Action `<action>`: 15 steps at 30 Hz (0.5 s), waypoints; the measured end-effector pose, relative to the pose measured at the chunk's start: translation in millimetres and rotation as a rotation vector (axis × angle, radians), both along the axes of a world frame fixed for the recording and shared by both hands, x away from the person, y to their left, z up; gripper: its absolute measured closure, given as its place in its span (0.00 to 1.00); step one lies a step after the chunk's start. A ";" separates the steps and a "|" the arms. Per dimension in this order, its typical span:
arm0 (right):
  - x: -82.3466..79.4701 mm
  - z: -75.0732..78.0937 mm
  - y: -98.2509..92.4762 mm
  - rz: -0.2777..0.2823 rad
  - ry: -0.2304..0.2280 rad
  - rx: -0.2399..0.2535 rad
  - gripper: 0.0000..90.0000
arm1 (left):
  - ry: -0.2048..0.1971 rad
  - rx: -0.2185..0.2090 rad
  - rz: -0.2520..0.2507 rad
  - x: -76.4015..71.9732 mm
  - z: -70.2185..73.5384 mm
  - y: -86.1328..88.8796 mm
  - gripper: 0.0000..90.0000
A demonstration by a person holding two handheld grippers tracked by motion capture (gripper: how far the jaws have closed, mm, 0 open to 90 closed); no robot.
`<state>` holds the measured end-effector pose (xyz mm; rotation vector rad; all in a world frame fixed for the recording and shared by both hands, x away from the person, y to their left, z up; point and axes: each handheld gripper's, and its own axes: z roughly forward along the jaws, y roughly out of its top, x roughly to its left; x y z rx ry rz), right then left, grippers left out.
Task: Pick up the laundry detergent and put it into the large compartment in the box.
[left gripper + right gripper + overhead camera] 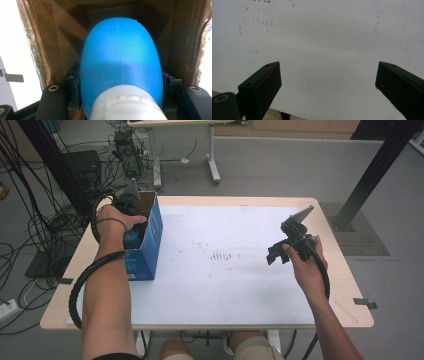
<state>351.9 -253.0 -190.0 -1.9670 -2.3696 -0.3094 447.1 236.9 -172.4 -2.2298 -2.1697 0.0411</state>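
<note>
White-capped blue bottle clamped in left tool inside blue box; right tool wide, no readable writing

one blue bottle, one cardboard box

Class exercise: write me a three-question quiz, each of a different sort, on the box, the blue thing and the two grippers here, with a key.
1. True or false: the right gripper holds something.
2. Where is the blue bottle? A. flat on the mat B. inside the box C. on the floor
3. Fill in: the left gripper is shut on the ____.

Key
1. False; its jaws stand wide apart over the bare white mat.
2. B; brown cardboard walls surround it.
3. Blue bottle.
</note>
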 end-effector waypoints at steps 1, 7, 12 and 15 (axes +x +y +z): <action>0.0 0.0 0.0 0.000 0.000 0.000 0.07 | 0.000 0.000 0.000 0.0 0.0 0.0 0.41; -0.2 1.0 0.2 0.001 -0.004 -0.001 0.07 | -0.003 -0.001 0.000 0.4 0.5 0.0 0.41; 0.2 0.9 0.8 0.002 -0.003 -0.003 0.07 | -0.012 -0.011 0.005 -0.9 5.7 3.1 0.37; 0.7 0.3 1.8 0.004 -0.001 0.001 0.07 | -0.018 -0.010 0.007 -2.6 10.5 3.8 0.36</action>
